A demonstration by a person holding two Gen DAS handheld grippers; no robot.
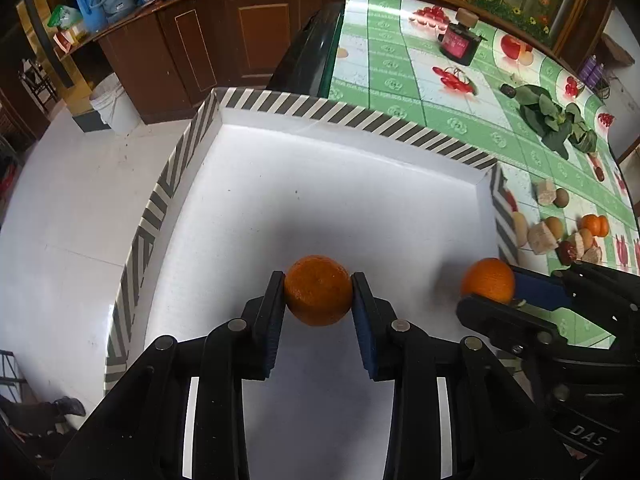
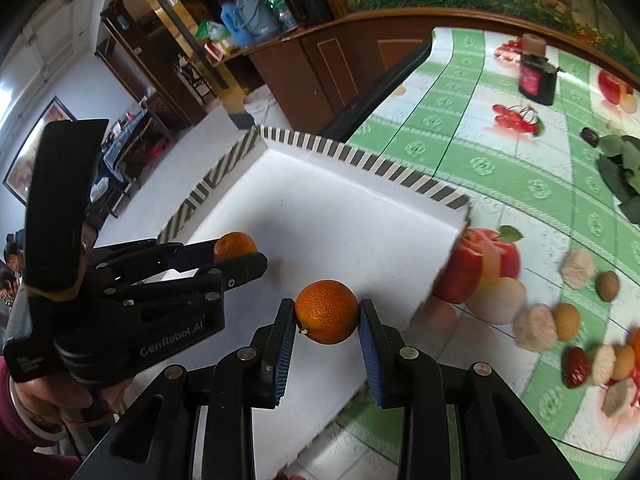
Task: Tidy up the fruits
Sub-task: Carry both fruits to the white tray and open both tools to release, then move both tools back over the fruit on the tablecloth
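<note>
A: Where is the fruit now?

B: Each gripper carries one. The left gripper [image 1: 318, 289] has its two pads pressed on the sides of a darker orange [image 1: 318, 290], and this orange hangs over the white floor of the box [image 1: 320, 184], directly below and ahead of the fingertips. The right gripper [image 2: 327, 312] is closed the same way on a brighter orange [image 2: 326, 311].

A: Which one is deeper inside the box?

B: The left one. Its orange is over the middle part of the floor. The right orange is above the near right edge of the box, so this hand seems to need a little more travel inward before it lets go.

A: Do the two tools disturb each other?

B: They are near, side by side, but apart. In the left view, the right tool is low at the right.

A: What else is around?

B: The striped rim [image 1: 400, 124] stands beyond both oranges. To the right of the box, on the green tablecloth [image 1: 440, 92], small fruits and pale chunks [image 1: 560, 232] lie in a loose group, with leaves [image 1: 556, 120] and a dark bottle [image 1: 460, 40] further away. Nothing lies on the floor of the box under the oranges.
</note>
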